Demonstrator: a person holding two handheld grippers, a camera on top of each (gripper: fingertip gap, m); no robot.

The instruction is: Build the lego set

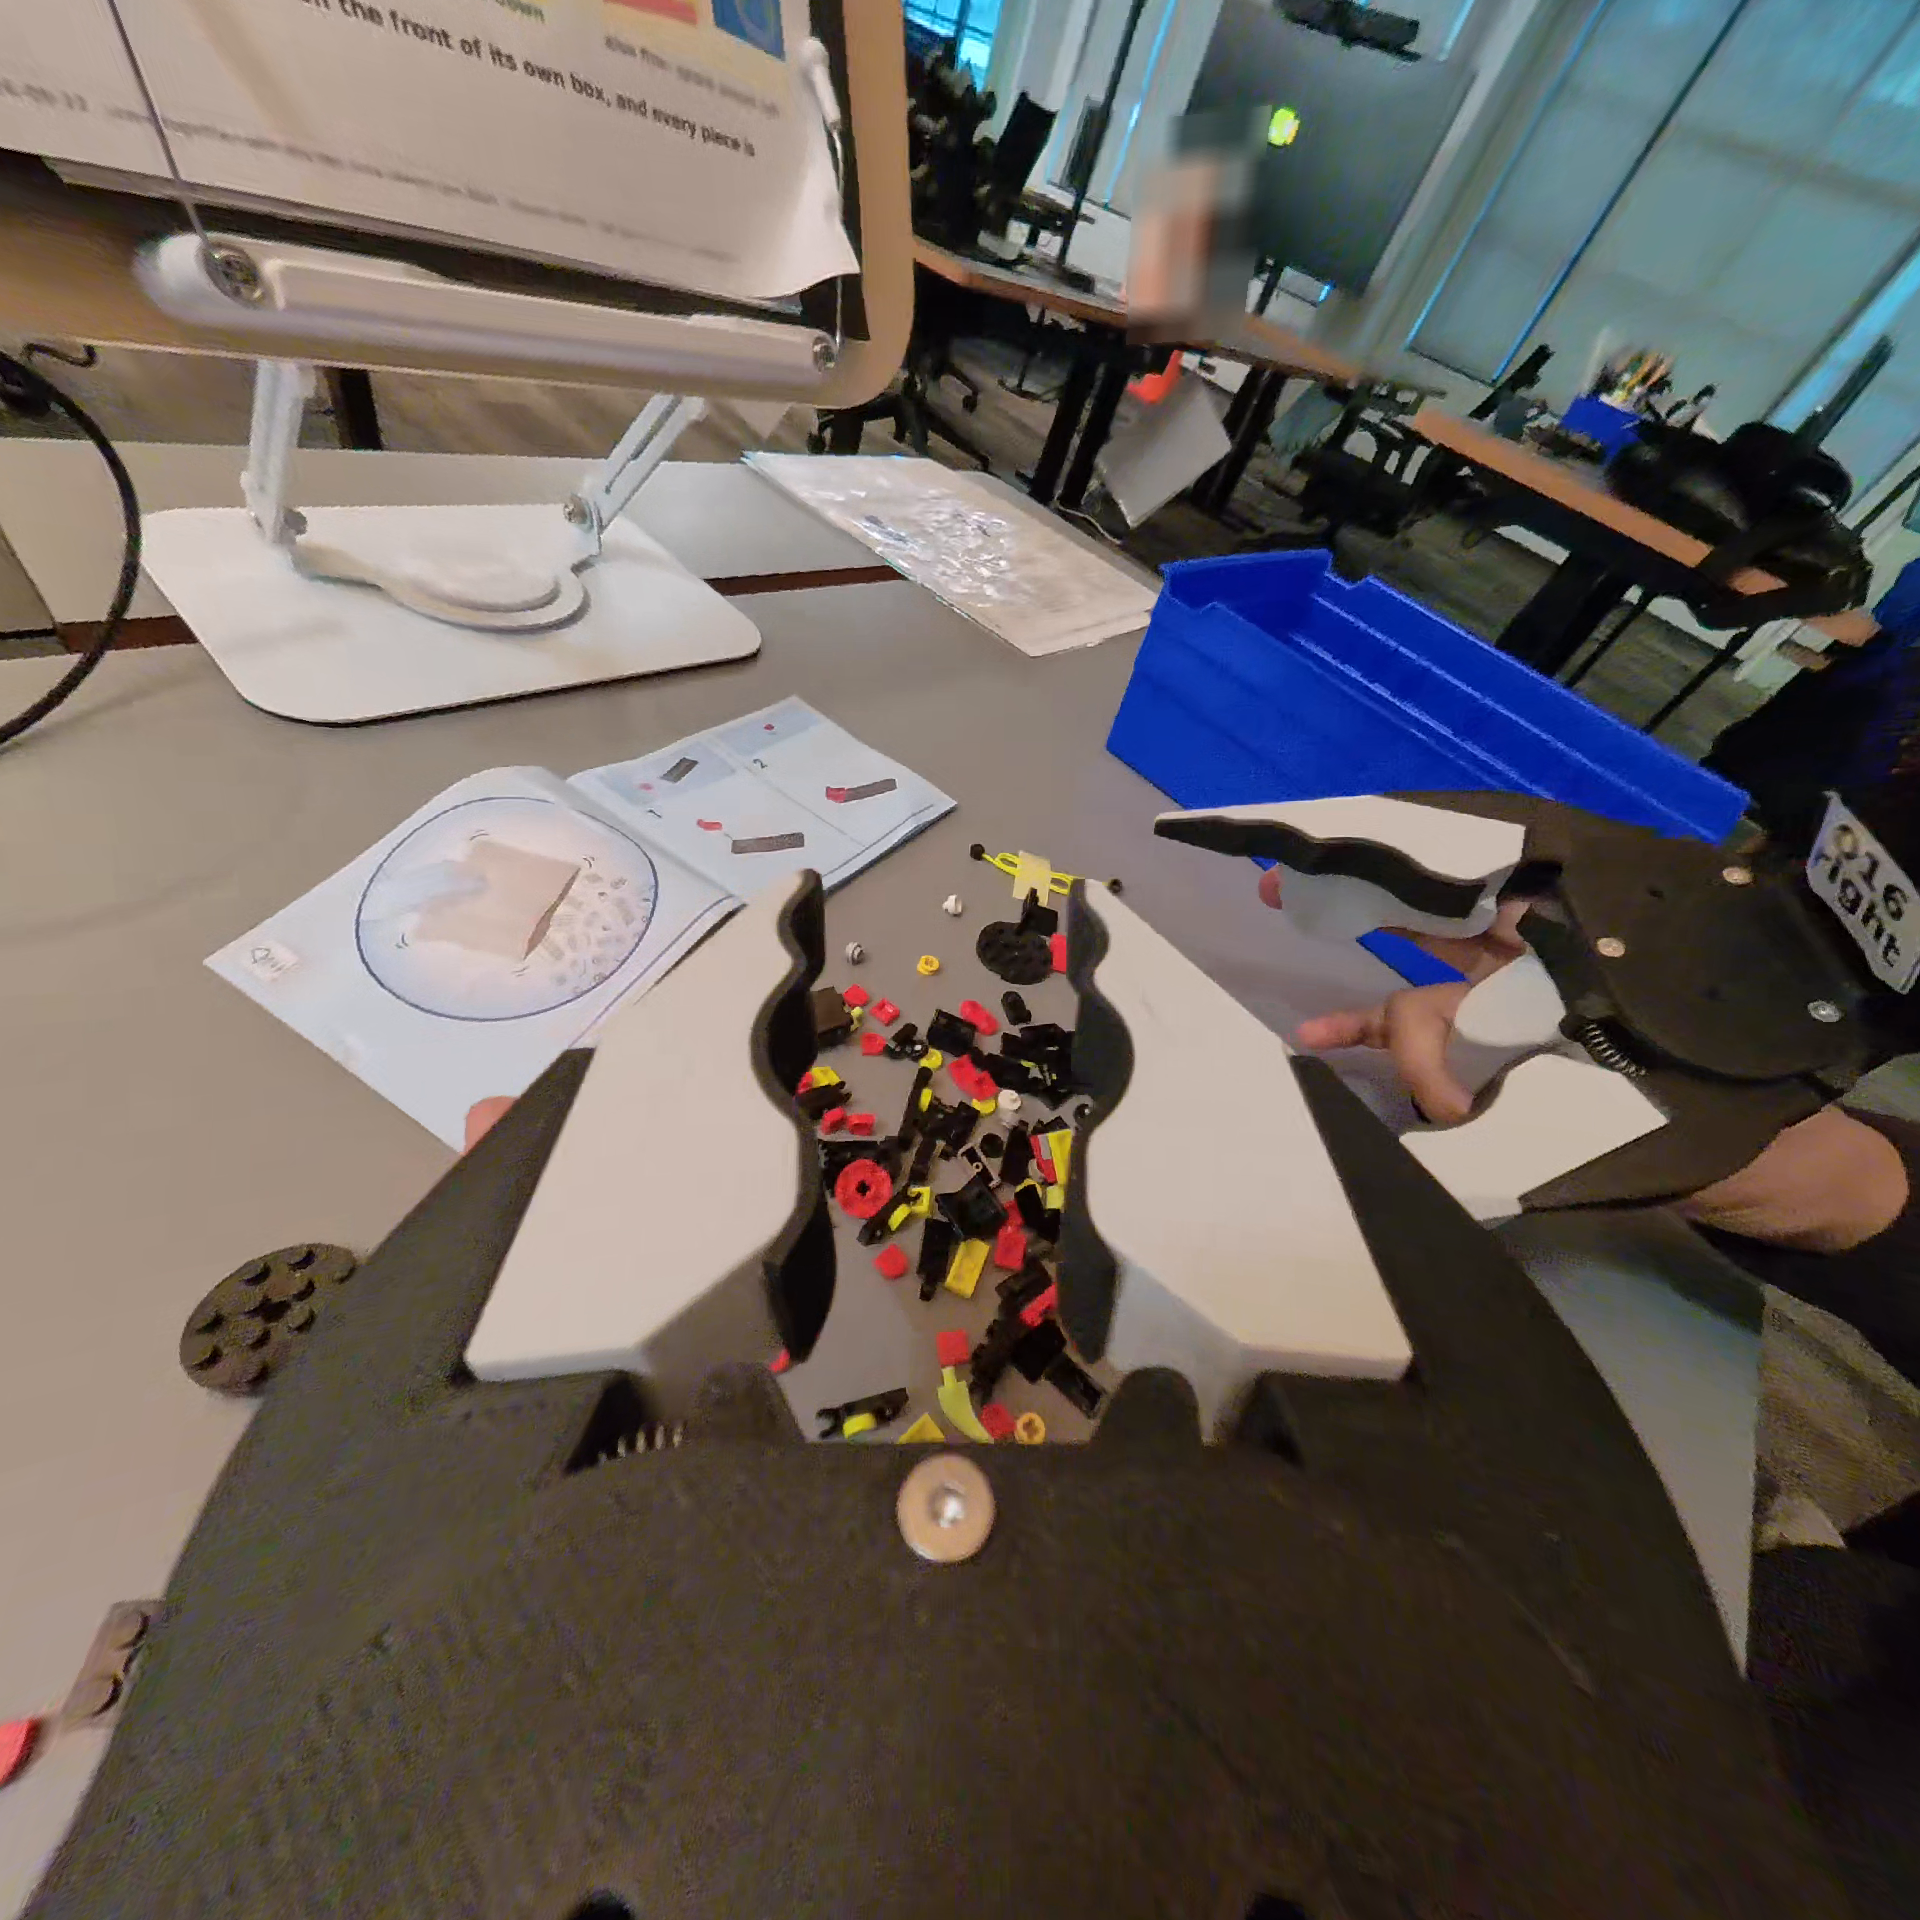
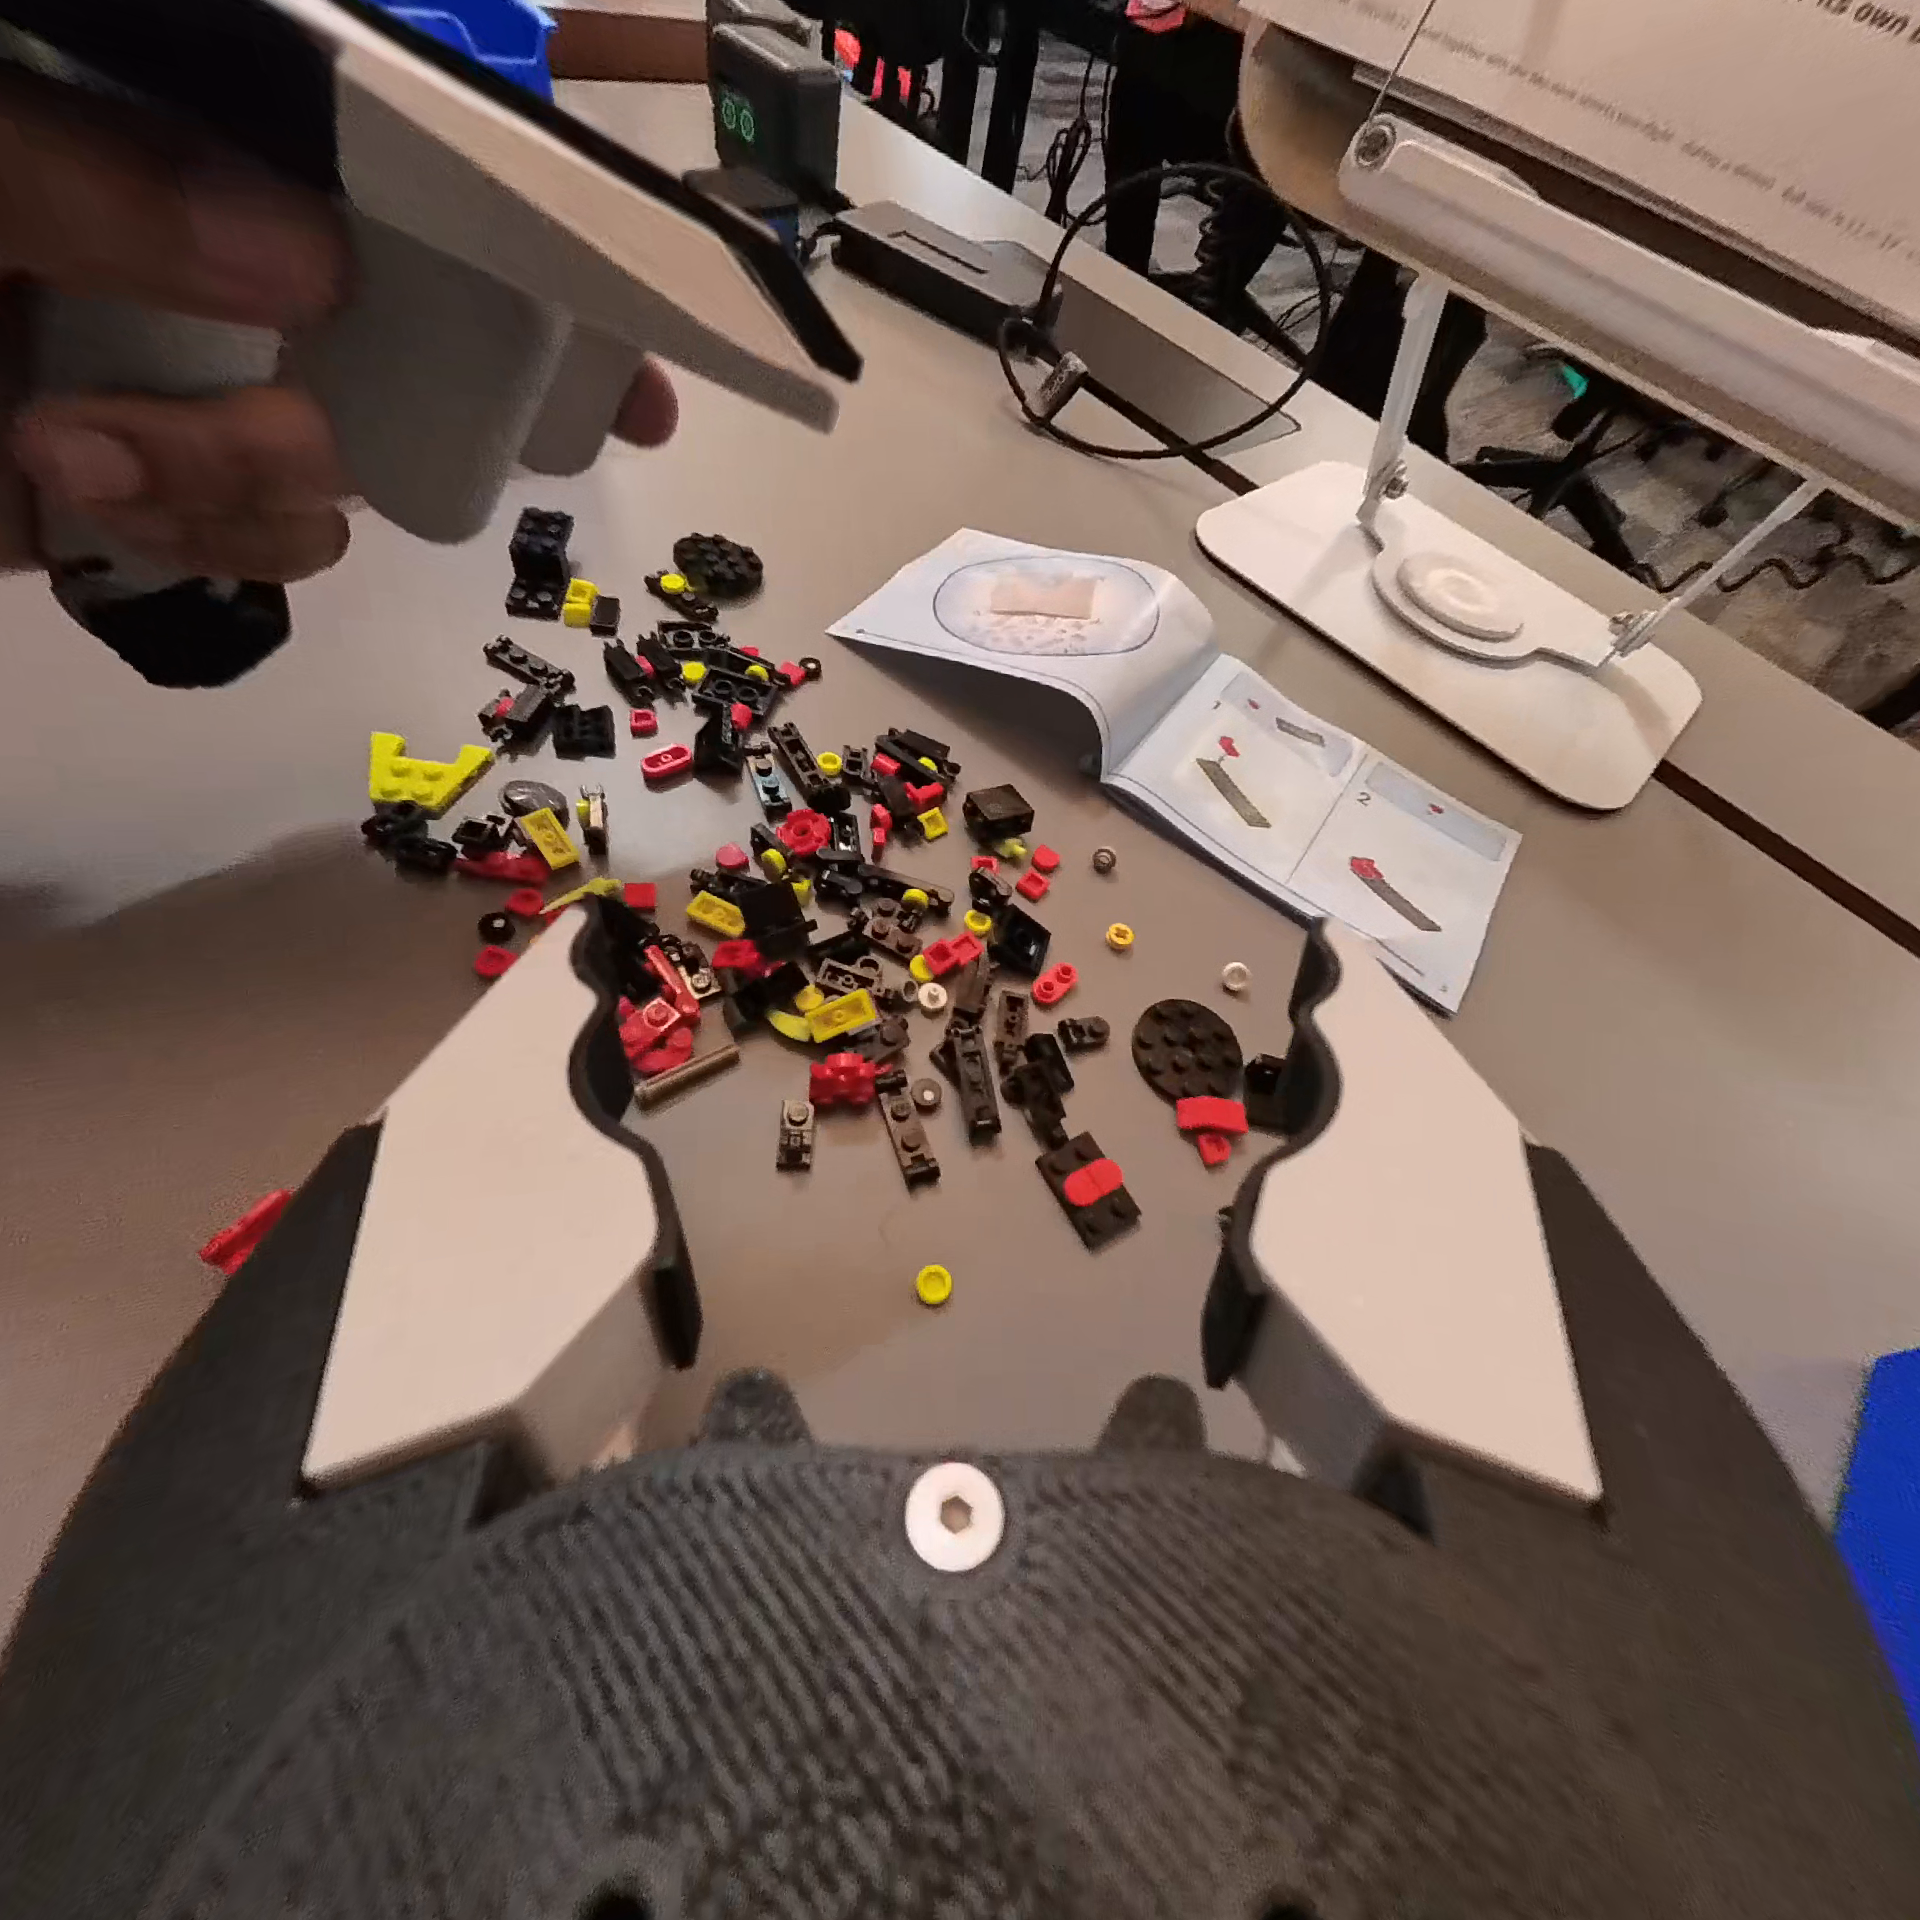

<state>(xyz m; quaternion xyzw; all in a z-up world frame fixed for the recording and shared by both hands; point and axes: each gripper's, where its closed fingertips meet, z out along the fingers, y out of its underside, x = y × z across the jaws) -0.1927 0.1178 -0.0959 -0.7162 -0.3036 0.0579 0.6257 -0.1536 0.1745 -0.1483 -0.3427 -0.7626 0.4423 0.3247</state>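
Step in hand, by my reading: the very start, picking the first piece. Nothing looks assembled yet.

Lego pieces (image 2: 831,904), black, red and yellow, lie loose in 1 heap on the grey table (image 2: 1039,436), centre of the right wrist view. The instruction booklet (image 2: 1195,717) lies open at 2 o'clock of the heap, just beside it.

Left gripper (image 1: 945,914): jaws apart, nothing between them, hovering over the heap. Right gripper (image 2: 951,940): jaws wide apart, empty, also above the heap.

Next move, as I judge it: match a piece to the booklet's open page, then bring 1 gripper down on it alone. The pieces are small and crowded, so a clean pinch calls for a narrow approach.

Hard to make out: the booklet's small drawings. The gripper's body hides the heap's near edge in the left wrist view. A black round plate (image 1: 265,1314) sits at 8 o'clock there, partly covered. The blue bin (image 1: 1382,696) at 2 o'clock shows no contents from here.
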